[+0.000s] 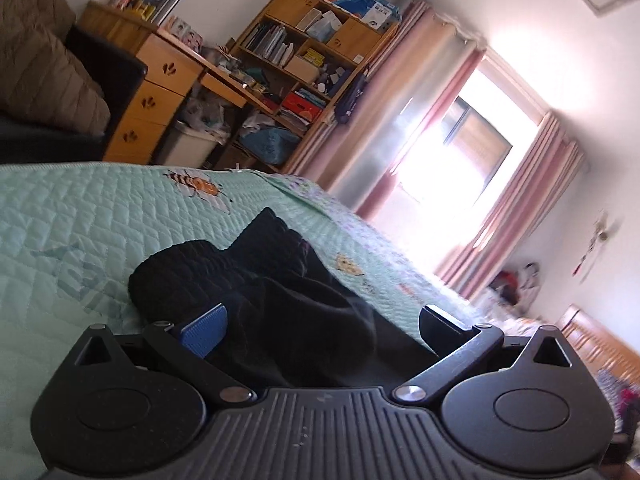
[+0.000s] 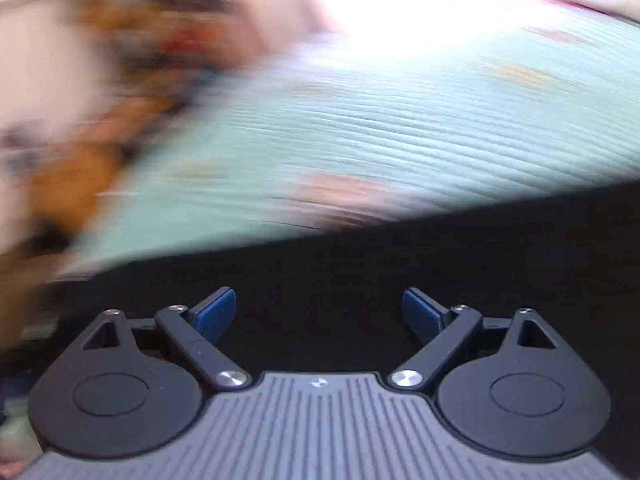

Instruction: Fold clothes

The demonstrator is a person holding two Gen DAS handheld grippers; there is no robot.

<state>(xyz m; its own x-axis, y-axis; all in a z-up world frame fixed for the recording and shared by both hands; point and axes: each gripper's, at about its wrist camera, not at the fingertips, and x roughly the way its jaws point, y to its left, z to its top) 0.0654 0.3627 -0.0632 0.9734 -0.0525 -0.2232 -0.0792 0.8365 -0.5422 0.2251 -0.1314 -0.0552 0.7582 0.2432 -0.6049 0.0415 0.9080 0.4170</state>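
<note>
A black garment lies bunched on the mint green quilted bedspread. In the left wrist view it runs from the quilt back between the fingers of my left gripper. That gripper stands wide open, its blue pad beside the cloth and not pressing it. The right wrist view is heavily blurred. It shows my right gripper open, with both blue pads well apart over a broad stretch of black cloth. Nothing is pinched between them. The green bedspread lies beyond.
Past the bed's far edge stand a wooden desk with drawers and a full bookshelf. A bright window with pink curtains is at the right. Brown quilted pillows sit on a dark chair at upper left. A wooden headboard shows at far right.
</note>
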